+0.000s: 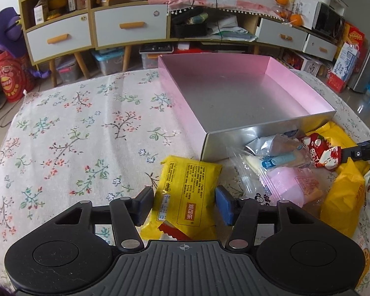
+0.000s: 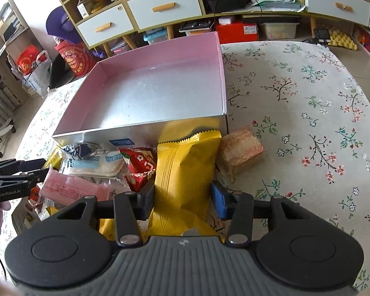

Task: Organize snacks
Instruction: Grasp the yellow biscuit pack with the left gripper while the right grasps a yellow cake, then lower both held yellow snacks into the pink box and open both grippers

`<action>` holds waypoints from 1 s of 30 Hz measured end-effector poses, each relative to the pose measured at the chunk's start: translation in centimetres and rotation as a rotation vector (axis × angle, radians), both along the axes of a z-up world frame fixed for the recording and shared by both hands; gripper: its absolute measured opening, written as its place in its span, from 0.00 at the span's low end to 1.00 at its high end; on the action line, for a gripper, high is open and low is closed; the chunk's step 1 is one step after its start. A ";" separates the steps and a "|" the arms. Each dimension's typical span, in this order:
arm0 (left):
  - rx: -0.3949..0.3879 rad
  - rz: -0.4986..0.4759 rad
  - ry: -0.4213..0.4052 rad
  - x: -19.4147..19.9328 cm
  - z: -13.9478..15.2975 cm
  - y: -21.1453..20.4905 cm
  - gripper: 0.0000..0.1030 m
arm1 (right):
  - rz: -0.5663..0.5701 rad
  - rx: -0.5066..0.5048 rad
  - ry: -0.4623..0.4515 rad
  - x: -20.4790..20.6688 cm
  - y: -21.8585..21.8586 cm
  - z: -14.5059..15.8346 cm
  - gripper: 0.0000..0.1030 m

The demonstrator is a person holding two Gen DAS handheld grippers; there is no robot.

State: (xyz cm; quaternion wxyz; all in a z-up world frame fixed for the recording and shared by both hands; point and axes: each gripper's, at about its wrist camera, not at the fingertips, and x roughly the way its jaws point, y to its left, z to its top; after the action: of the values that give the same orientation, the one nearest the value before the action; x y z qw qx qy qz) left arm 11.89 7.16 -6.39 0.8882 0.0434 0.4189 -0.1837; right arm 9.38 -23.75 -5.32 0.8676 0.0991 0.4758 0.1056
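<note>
Snack packets, light, crinkly, slippery film, best pinched across the flat middle. Left tool (image 1: 184, 203) part-closed, pads pressing a yellow printed packet (image 1: 185, 197) on the tabletop (image 1: 74, 135) before the empty pink box (image 1: 234, 93). Right tool (image 2: 182, 201) likewise grips a plain yellow pouch (image 2: 185, 167). Only the right view shows the wrapped wafer block (image 2: 239, 151).

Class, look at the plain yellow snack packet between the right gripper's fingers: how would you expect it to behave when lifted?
The yellow snack packet is puffy and creased, so probably light and soft, likely to dent under the right gripper. Its glossy film may be slippery. The crimped end sticks out unsupported, so it may droop.
</note>
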 end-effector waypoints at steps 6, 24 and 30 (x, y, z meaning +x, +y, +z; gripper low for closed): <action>0.064 0.013 -0.006 0.2 -0.9 -0.7 0.72 | 0.021 -0.041 0.011 0.0 0.8 -0.4 0.48; 0.069 0.203 0.053 0.0 0.1 -1.5 0.47 | -0.080 -0.058 0.027 -0.5 -0.1 0.7 0.35; 0.035 0.231 0.038 -0.7 1.5 -1.0 0.47 | -0.113 -0.013 -0.010 -0.9 -1.2 2.2 0.35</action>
State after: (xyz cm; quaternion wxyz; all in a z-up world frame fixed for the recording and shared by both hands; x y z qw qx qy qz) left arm 11.16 6.11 -4.91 0.8945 0.0070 0.4409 -0.0735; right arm 8.48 -24.96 -3.15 0.8751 0.1200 0.4657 0.0538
